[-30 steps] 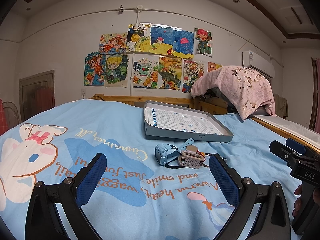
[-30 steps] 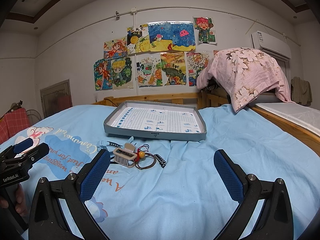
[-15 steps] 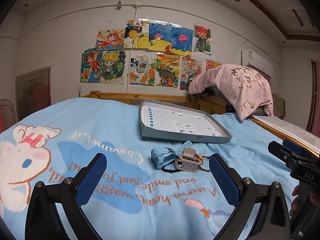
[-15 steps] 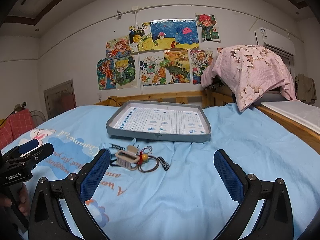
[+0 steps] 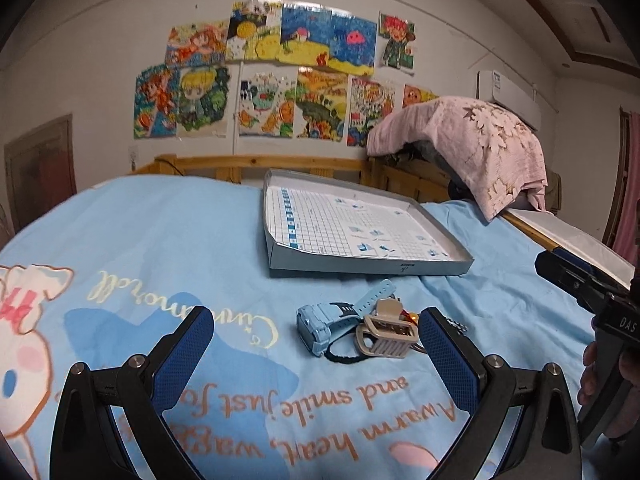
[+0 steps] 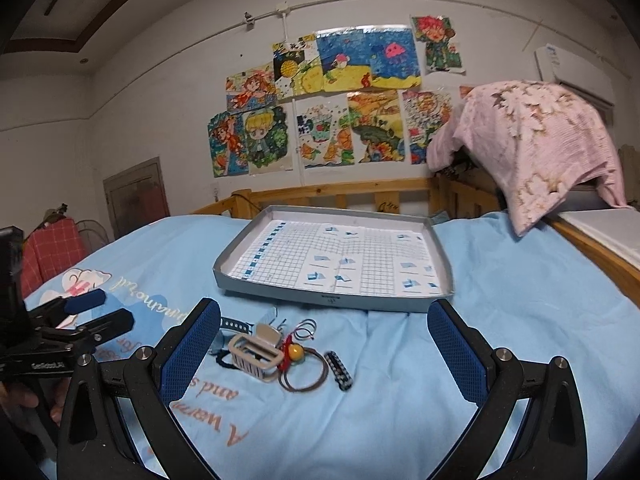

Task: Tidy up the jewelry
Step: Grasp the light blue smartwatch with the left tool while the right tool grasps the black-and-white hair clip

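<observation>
**Right wrist view: tangled trinkets in front of an empty tray**

Right wrist camera shows the right gripper [image 6: 324, 354] spread wide and holding nothing; the left gripper [image 5: 316, 354] is likewise spread and empty over the blue bedsheet [image 6: 520, 320].

Between the two grippers, near the middle of the bed, lies the jewelry heap. Nearest sits a beige hair claw clip [image 6: 256, 354], rigid and light, probably best pinched across its ribbed body. Touching it are a thin wire bangle [image 6: 304, 380] with a yellow bead [image 6: 295, 353], likely slippery and prone to dragging its neighbours, and a small dark beaded piece [image 6: 339, 365] just beside. A pale blue watch [image 5: 316, 330] is bulkier; its soft strap looks like the easier hold.

Beyond stands the grey cardboard tray [image 6: 332, 300], with nothing in it.

How the pieces interlock is hard to make out; the left gripper's finger hides the heap's right side.
</observation>
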Demonstrator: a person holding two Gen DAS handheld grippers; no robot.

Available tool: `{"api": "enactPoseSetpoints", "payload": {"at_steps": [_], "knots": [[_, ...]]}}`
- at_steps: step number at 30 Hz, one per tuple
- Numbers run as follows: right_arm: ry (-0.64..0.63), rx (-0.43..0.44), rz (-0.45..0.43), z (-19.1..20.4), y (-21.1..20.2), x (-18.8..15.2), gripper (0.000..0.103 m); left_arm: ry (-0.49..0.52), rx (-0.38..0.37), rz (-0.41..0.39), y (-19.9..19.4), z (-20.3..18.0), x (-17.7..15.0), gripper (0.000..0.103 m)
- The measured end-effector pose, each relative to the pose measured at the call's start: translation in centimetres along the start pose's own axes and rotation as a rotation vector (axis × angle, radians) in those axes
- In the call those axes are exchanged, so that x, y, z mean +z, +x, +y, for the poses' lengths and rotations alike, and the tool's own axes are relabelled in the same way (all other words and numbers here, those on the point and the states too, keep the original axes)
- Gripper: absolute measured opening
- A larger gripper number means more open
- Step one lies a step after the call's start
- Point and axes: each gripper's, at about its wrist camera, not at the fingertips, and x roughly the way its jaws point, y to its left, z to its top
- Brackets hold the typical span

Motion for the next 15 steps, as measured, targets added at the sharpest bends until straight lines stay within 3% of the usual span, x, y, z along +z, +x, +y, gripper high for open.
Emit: {"api": "enactPoseSetpoints", "payload": {"at_steps": [7,15], "knots": [[-0.032,0.075,0.06,0.4,4.1,0.0,0.102,-0.061,-0.022,0.064,4.5,1.6,0.2,0.103],[-0.033,0.139,0.163,1.1,7.4,-2.2,0.101,-0.141,-0.07,0.169,8.1,3.1,-1.5,0.1]]}}
